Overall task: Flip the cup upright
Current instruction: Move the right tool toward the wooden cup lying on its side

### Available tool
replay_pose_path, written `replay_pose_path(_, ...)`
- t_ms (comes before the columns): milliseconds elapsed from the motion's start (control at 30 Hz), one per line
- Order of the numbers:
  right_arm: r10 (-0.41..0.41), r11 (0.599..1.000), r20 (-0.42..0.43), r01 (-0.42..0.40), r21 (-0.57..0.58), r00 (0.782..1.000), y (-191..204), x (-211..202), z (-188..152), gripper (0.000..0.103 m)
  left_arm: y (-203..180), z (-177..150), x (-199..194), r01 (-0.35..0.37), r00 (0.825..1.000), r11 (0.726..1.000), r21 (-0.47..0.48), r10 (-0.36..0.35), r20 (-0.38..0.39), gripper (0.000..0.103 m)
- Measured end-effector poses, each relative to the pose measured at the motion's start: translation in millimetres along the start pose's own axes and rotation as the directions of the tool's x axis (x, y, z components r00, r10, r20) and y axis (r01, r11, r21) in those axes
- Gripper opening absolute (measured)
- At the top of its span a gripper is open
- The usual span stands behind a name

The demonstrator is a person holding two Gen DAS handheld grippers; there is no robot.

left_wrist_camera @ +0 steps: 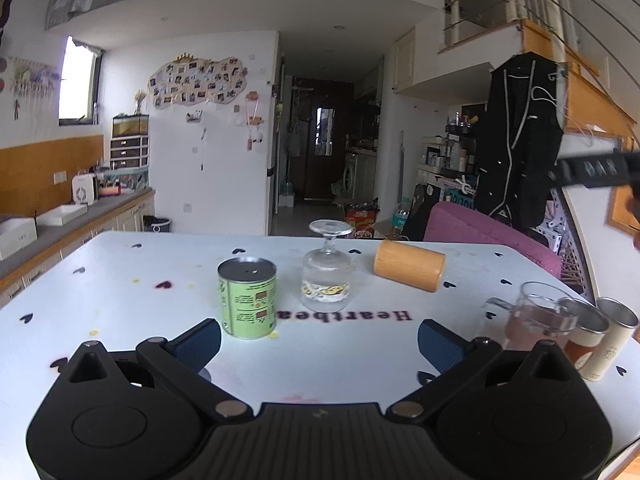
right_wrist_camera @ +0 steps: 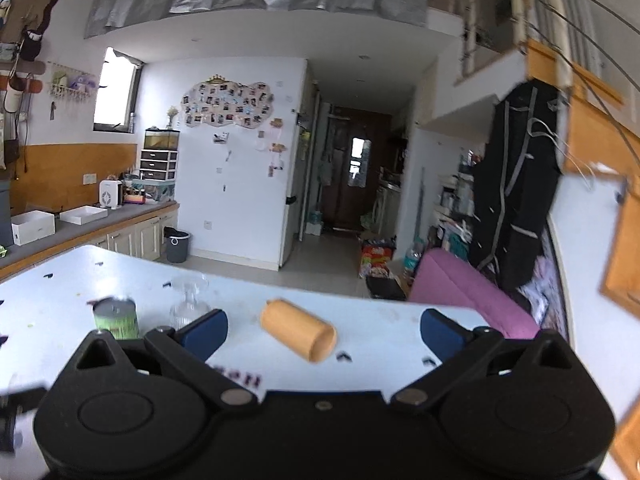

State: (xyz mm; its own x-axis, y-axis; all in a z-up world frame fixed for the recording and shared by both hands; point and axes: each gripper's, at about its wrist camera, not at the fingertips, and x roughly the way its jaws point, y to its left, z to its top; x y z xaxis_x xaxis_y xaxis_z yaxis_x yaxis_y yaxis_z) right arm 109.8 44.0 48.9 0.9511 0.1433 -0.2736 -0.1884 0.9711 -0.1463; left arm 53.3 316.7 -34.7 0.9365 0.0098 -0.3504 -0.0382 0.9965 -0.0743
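A tan wooden cup (left_wrist_camera: 409,265) lies on its side on the white table (left_wrist_camera: 120,292), right of centre; in the right wrist view it (right_wrist_camera: 298,335) lies with its open mouth toward the near right. A stemmed glass (left_wrist_camera: 327,270) stands upside down beside it, its foot on top; it shows blurred in the right wrist view (right_wrist_camera: 188,306). My left gripper (left_wrist_camera: 319,340) is open and empty, low over the near table. My right gripper (right_wrist_camera: 323,332) is open and empty, with the wooden cup between and beyond its fingers.
A green tin can (left_wrist_camera: 247,298) stands left of the glass and shows in the right wrist view (right_wrist_camera: 116,318). A glass mug (left_wrist_camera: 536,316) and two metal-rimmed tubes (left_wrist_camera: 600,336) stand at the right table edge. A pink chair (left_wrist_camera: 488,236) is behind the table.
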Motion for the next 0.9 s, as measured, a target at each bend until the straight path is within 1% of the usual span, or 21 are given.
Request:
replay_pose_path(100, 0.041, 0.999, -0.071, -0.043, -0.022, 0.997, 13.4, 28.2, 21.8, 0.103, 9.3, 0.2, 10.6, 0.009, 1.0, 1.0, -0.01, -0.009, -0.006, 0.103)
replay_pose_path(133, 0.062, 0.997, -0.112, -0.066, -0.03, 0.992, 19.5, 40.3, 29.7, 0.103, 11.9, -0.1, 13.2, 0.013, 1.0, 1.0, -0.011, -0.013, -0.007, 0.103)
replay_pose_path(233, 0.109, 0.989, -0.188, -0.125, -0.076, 0.976, 35.5, 75.3, 50.8, 0.103, 23.8, -0.7, 26.5, 0.029, 1.0, 0.999, -0.019, -0.029, -0.011, 0.103)
replay_pose_path(333, 0.095, 0.979, -0.282, -0.14, -0.145, 0.955, 53.2, 118.9, 63.4, 0.103, 37.2, -1.7, 41.8, 0.049, 0.999, 0.998, -0.029, -0.05, -0.015, 0.103)
replay_pose_path(433, 0.074, 0.969, -0.386, -0.158, -0.188, 0.919, 62.2, 168.7, 68.2, 0.103, 47.6, -3.0, 53.1, 0.063, 0.998, 0.997, -0.038, -0.063, -0.017, 0.103)
replay_pose_path(533, 0.024, 0.963, -0.478, -0.15, -0.226, 0.878, 64.0, 215.0, 59.6, 0.103, 55.0, -3.0, 63.3, 0.08, 0.997, 0.996, -0.042, -0.081, -0.018, 0.103)
replay_pose_path(600, -0.01, 0.958, -0.535, -0.146, -0.249, 0.845, 62.1, 247.3, 50.3, 0.103, 60.1, -4.0, 72.3, 0.093, 0.995, 0.995, -0.041, -0.094, -0.022, 0.103)
replay_pose_path(700, -0.032, 0.947, -0.589, -0.164, -0.276, 0.808, 59.9, 280.4, 33.4, 0.103, 64.3, -6.3, 83.7, 0.105, 0.994, 0.994, -0.042, -0.107, -0.032, 0.103)
replay_pose_path(800, -0.026, 0.937, -0.614, -0.196, -0.291, 0.789, 56.3, 305.6, 23.2, 0.103, 66.7, -9.5, 97.2, 0.126, 0.99, 0.991, -0.047, -0.128, -0.051, 0.103)
replay_pose_path(900, -0.047, 0.926, -0.625, -0.202, -0.32, 0.779, 53.3, 326.2, 13.4, 0.103, 65.2, -12.1, 105.2, 0.139, 0.988, 0.989, -0.045, -0.141, -0.065, 0.103)
